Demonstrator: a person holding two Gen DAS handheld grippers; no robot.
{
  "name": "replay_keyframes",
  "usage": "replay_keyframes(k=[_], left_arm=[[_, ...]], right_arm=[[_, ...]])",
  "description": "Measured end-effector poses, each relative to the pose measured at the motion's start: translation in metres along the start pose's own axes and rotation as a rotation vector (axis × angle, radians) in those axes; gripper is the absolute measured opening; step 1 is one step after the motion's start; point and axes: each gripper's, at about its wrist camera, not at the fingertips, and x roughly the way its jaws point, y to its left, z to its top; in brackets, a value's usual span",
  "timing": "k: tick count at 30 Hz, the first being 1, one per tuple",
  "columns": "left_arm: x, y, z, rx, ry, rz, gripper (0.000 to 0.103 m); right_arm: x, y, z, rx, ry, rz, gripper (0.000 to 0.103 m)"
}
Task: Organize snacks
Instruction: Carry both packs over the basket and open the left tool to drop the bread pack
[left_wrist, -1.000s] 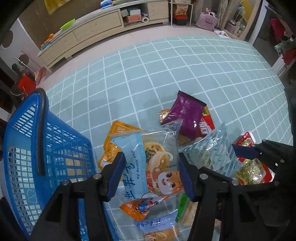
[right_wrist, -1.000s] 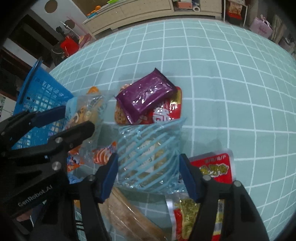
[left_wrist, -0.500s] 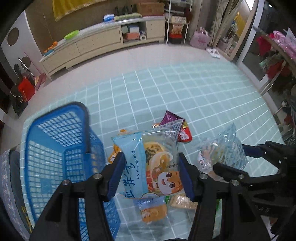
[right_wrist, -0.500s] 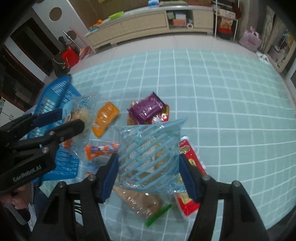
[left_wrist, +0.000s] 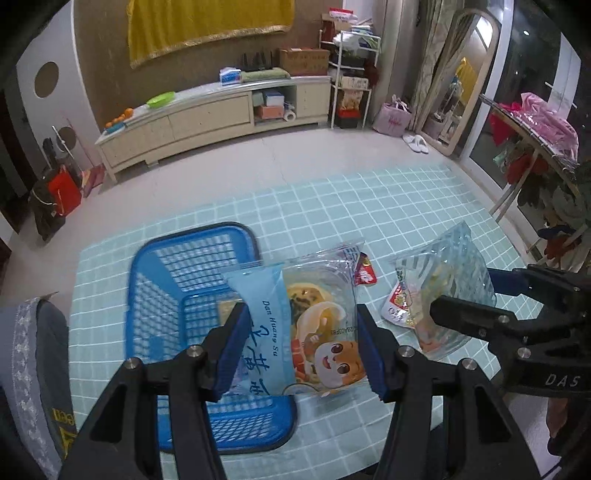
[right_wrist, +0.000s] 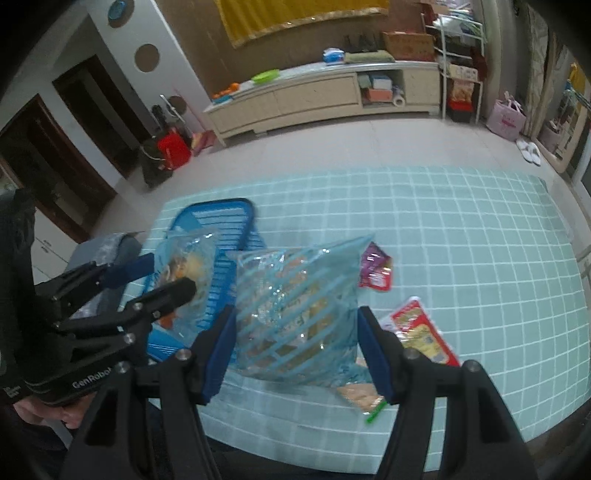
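A lived-in home living room. A long low cream TV cabinet (left_wrist: 207, 114) runs along the back wall under a yellow hanging cloth (left_wrist: 207, 26). A leaning floor mirror (left_wrist: 469, 77), white slippers (left_wrist: 415, 142), a pink bag (left_wrist: 395, 116) and a cluttered white rack (left_wrist: 351, 74) stand nearby; a teal grid mat (right_wrist: 443, 229) covers the floor.

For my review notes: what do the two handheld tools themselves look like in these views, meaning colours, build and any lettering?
Both match: the left tool and right tool have matte black angular plastic frames with silver screw heads, and two fingers each faced with dark blue pads. White lettering shows on the bodies: "GenRobot" on the left, partly cut off, and "DAS" on the right. No cables or sleeves are visible.
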Motion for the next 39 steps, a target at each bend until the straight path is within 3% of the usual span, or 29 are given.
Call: replay_keyframes(k=[8, 15, 24, 31, 39], left_arm=[[-0.026, 0.048, -0.011, -0.039, -0.02, 0.03, 0.055], [-0.026, 0.091, -0.024, -0.089, 0.0, 0.056, 0.055], [0.016, 0.114, -0.029, -0.077, 0.07, 0.074, 0.055], [0.058, 0.125, -0.033, -0.065, 0.145, 0.062, 0.055], [0.082, 0.135, -0.029, -0.094, 0.182, 0.051, 0.057]], right_arm=[[0.009, 0.053, 0.002, -0.048, 0.014, 0.035, 0.068], [0.035, 0.085, 0.01, -0.072, 0.059, 0.071, 0.069], [0.074, 0.102, 0.017, -0.097, 0.108, 0.055, 0.069], [0.103, 0.094, 0.024, -0.072, 0.138, 0.06, 0.069], [0.107, 0.083, 0.024, -0.059, 0.152, 0.052, 0.069]])
